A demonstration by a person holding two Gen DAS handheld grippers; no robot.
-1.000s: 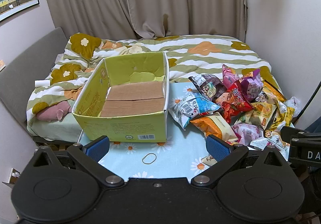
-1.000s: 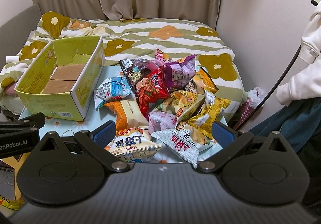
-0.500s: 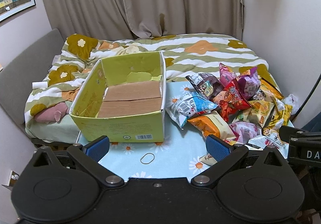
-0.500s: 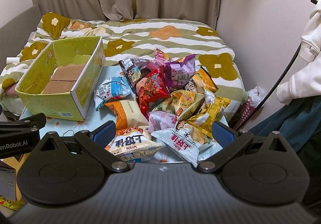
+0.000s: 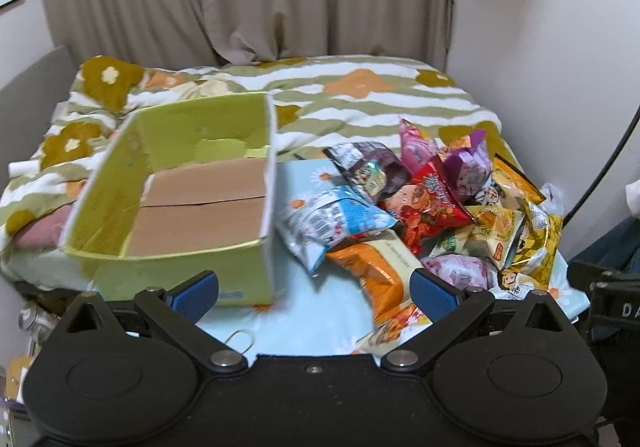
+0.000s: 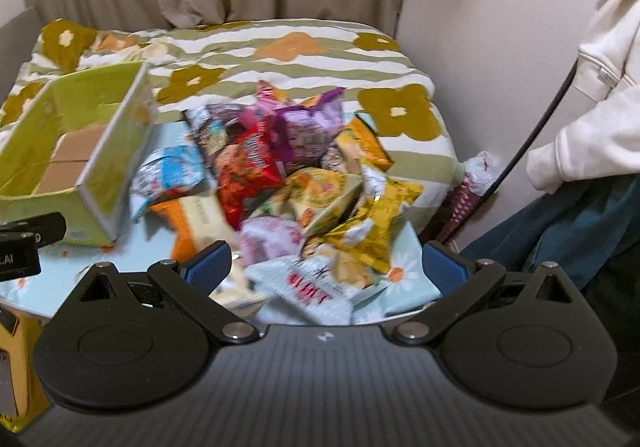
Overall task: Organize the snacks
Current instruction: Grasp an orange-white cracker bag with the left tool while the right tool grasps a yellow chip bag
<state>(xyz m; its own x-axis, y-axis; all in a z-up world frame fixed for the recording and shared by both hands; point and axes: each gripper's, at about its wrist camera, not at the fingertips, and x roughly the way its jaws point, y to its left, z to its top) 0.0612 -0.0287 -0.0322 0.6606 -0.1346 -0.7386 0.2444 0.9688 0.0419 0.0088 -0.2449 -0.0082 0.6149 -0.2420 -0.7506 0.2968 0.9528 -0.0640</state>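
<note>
Both grippers, left (image 5: pixel 314 293) and right (image 6: pixel 326 265), are held spread and empty; the orange snack bag (image 5: pixel 374 267) at 1 o'clock is best pinched mid-body for the green box (image 5: pixel 180 199).

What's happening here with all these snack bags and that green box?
A person holds a two-finger gripper in each hand over a small table with a daisy cloth. The left gripper and the right gripper are both open and hold nothing. A heap of snack bags lies loose on the cloth beside an open green cardboard box, which has nothing in it yet. No bag has been picked up so far.
</note>
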